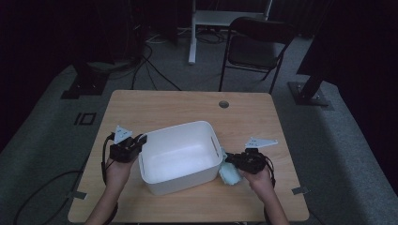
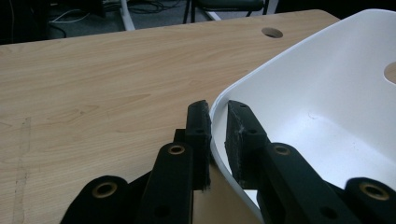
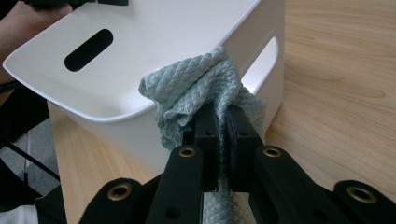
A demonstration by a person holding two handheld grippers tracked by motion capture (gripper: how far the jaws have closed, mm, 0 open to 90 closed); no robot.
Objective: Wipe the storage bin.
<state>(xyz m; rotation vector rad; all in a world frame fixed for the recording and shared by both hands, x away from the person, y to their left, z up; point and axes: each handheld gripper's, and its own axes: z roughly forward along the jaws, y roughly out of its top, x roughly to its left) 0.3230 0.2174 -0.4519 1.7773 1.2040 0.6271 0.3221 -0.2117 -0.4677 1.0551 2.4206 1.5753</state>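
At the left side of the table (image 1: pixel 141 105), the left claw (image 1: pixel 137 140) pinches the near-left rim of the white bin (image 1: pixel 180 157), one jaw outside the wall and one inside, clenched on the thin plastic edge; the bin stands in the middle of the table, open side up, with a slot handle in each end wall; it looks light and stiff, smooth enough to slip under a loose pinch, so the rim or a slot handle is the sensible place to grip it. Just right of the bin, the right claw (image 3: pixel 223 123) is clamped tight on a pale blue-green cloth (image 3: pixel 196 86); the cloth is bunched against the bin's right end wall, at the rim beside the handle slot, and it hangs down between the jaws; it is soft and limp, with a waffled weave that should give good purchase; a thick fold is the best hold, since a single edge could slide out.
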